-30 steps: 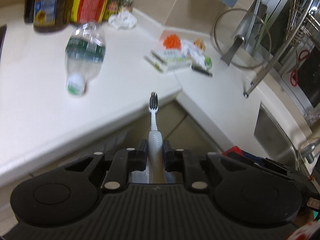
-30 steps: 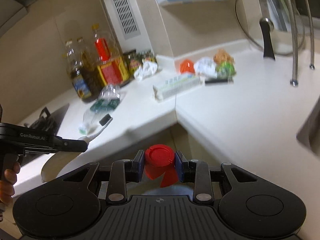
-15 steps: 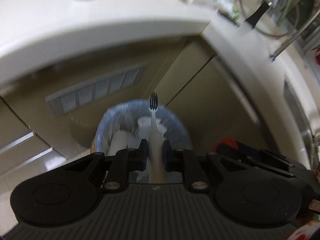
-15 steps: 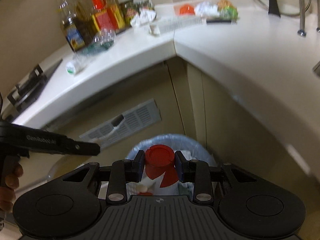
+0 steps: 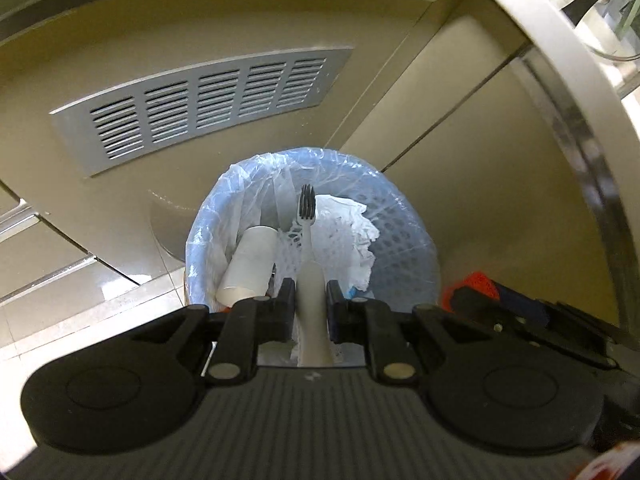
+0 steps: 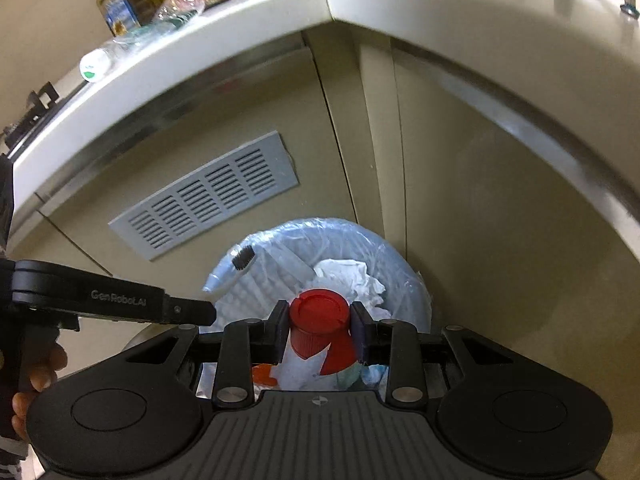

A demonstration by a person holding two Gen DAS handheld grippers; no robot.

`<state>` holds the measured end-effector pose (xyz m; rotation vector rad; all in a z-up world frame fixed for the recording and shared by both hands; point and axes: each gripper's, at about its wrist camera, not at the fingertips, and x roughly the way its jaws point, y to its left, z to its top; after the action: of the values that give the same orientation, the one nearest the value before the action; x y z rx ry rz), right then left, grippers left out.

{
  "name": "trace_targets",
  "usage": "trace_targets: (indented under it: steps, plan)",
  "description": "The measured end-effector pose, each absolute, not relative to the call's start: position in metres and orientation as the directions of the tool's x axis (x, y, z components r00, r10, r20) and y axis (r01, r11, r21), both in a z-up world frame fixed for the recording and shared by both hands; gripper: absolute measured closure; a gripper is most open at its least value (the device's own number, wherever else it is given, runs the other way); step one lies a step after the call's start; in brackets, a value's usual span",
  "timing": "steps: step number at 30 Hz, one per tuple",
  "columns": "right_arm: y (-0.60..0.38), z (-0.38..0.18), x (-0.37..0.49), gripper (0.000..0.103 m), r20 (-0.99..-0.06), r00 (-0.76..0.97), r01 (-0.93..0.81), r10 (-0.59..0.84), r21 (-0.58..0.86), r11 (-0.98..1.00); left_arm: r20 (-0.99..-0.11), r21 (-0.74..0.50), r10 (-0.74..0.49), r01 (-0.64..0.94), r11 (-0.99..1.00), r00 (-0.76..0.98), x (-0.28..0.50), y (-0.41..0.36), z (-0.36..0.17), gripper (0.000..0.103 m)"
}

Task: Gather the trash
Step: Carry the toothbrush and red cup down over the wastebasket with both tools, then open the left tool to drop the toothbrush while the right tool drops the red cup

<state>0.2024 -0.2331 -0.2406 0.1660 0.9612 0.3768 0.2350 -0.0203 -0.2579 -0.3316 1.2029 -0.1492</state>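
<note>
My left gripper [image 5: 311, 300] is shut on a white toothbrush [image 5: 308, 256] with dark bristles, held over a round bin [image 5: 404, 248] lined with a blue bag. Inside the bin lie a white paper cup [image 5: 250, 264] and crumpled white paper [image 5: 352, 232]. My right gripper [image 6: 318, 318] is shut on a red-capped bottle [image 6: 318, 312], also above the bin [image 6: 400, 276]. In the right wrist view the left gripper [image 6: 208, 312] comes in from the left with the toothbrush [image 6: 236, 268] pointing over the bin's rim.
A cream corner cabinet with a grey vent grille [image 6: 204, 200] stands behind the bin. On the white counter [image 6: 248, 20] above lie a clear plastic bottle [image 6: 132, 44], oil bottles [image 6: 120, 0] and a red box. A person's hand [image 6: 32, 380] holds the left gripper's handle.
Both grippers have sunk from counter level to just over the bin, tilting downward. The counter has slid to the top of both views. Toothbrush and red-capped bottle stay gripped.
</note>
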Motion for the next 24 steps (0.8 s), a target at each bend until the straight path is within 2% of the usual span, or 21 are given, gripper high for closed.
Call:
trace_targets:
  steps: [11, 15, 24]
  plan:
    - [-0.231, -0.255, 0.212, 0.07, -0.774, 0.51, -0.221, 0.375, 0.304, 0.927, -0.904, -0.295, -0.264, -0.044, 0.954, 0.336, 0.254, -0.033, -0.286, 0.089]
    - [-0.231, -0.254, 0.213, 0.07, -0.772, 0.514, -0.217, 0.375, 0.305, 0.927, -0.904, -0.283, -0.253, -0.038, 0.958, 0.345, 0.255, -0.036, -0.287, 0.078]
    - [-0.232, -0.252, 0.211, 0.07, -0.777, 0.509, -0.205, 0.37, 0.308, 0.929, -0.91, -0.267, -0.248, -0.013, 0.964, 0.333, 0.249, -0.026, -0.282, 0.078]
